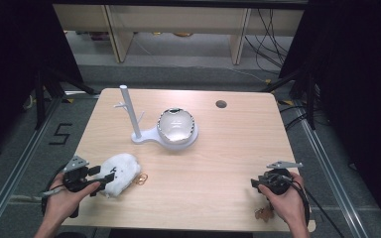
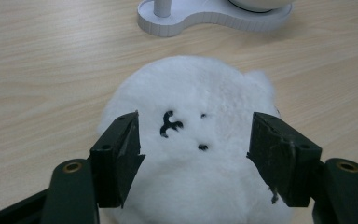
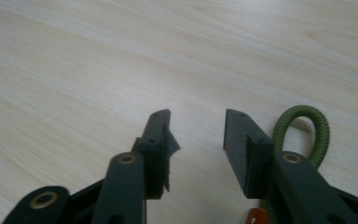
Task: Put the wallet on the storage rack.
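A white plush toy [image 1: 121, 173] with small black face marks [image 2: 200, 140] lies on the wooden table near its front left corner. My left gripper [image 1: 110, 177] reaches over it from the left. In the left gripper view the jaws [image 2: 196, 119] stand apart on either side of the toy's body, and the fur between them looks unsquashed. A small orange ring [image 1: 142, 177] lies on the table just right of the toy. My right gripper [image 1: 254, 183] rests near the front right, open [image 3: 198, 116], with bare wood between its jaws. A green cord loop [image 3: 307, 126] lies beside its right jaw.
A white stand [image 1: 138, 139] with a branched post [image 1: 127, 111] and a shiny bowl [image 1: 177, 125] sits at the table's middle back. A round cable hole [image 1: 221, 104] is behind it to the right. A small brown item [image 1: 264, 214] lies by the right hand.
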A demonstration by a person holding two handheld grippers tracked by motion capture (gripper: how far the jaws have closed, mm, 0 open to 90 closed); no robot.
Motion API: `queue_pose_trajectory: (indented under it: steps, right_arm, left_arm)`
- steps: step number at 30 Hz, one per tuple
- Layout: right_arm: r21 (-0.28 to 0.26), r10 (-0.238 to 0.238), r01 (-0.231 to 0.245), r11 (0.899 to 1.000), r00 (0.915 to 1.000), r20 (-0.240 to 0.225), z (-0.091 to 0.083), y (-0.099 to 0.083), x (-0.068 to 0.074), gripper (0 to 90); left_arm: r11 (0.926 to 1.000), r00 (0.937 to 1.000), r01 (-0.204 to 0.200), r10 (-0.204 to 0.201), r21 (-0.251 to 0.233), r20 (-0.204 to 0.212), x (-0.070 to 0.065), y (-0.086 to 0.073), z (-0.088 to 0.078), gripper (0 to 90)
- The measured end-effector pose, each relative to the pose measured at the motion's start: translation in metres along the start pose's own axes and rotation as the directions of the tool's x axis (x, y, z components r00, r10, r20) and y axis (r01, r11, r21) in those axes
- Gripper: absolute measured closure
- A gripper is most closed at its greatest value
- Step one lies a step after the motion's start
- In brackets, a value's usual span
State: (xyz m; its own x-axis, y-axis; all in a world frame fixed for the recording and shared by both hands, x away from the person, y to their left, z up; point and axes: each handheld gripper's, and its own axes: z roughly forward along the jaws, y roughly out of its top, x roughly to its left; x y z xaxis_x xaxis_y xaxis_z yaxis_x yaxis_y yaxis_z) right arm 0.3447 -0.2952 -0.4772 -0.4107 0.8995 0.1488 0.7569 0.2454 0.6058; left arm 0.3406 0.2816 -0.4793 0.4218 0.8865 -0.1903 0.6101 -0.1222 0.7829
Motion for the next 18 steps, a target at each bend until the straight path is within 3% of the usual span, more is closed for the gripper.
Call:
queue_pose_trajectory:
  steps: [5,6,7,9,10,17,18]
  right_arm:
    - [0.009,0.005,-0.005,1.000,0.9999,0.013,-0.002,0.001,0.009,55.6]
    - [-0.002,-0.025,0.025,1.000,0.9991,0.034,-0.001,0.000,0.006,55.1]
    - [0.021,-0.016,0.015,1.000,0.9990,0.042,-0.001,0.001,0.007,54.5]
    - [0.007,-0.009,0.009,1.000,0.9992,0.040,-0.001,0.000,0.008,53.4]
    - [0.011,-0.005,0.004,1.000,0.9993,0.038,-0.002,0.001,0.008,53.1]
    - [0.001,0.010,-0.010,1.000,0.9999,0.009,-0.003,0.007,0.018,51.3]
    - [-0.002,0.005,-0.005,1.000,0.9998,0.019,-0.002,0.008,0.019,51.2]
  left_arm:
    - [0.9980,0.9997,-0.022,0.023,0.060,-0.004,0.008,0.012,0.004,33.3]
    - [0.9974,0.9998,-0.019,0.019,0.069,-0.003,0.010,0.014,0.005,33.3]
    - [0.9969,0.9998,-0.020,0.020,0.076,-0.001,0.012,0.016,0.006,33.3]
    - [0.9954,0.9998,-0.018,0.018,0.094,0.004,0.016,0.020,0.006,33.2]
    - [0.9908,0.9989,-0.047,0.046,0.127,0.008,0.020,0.022,0.005,33.2]
    - [0.9832,0.9976,-0.067,0.064,0.170,0.027,0.029,0.030,0.006,32.8]
    - [0.9878,0.9990,-0.037,0.032,0.151,0.030,0.028,0.030,0.008,32.8]
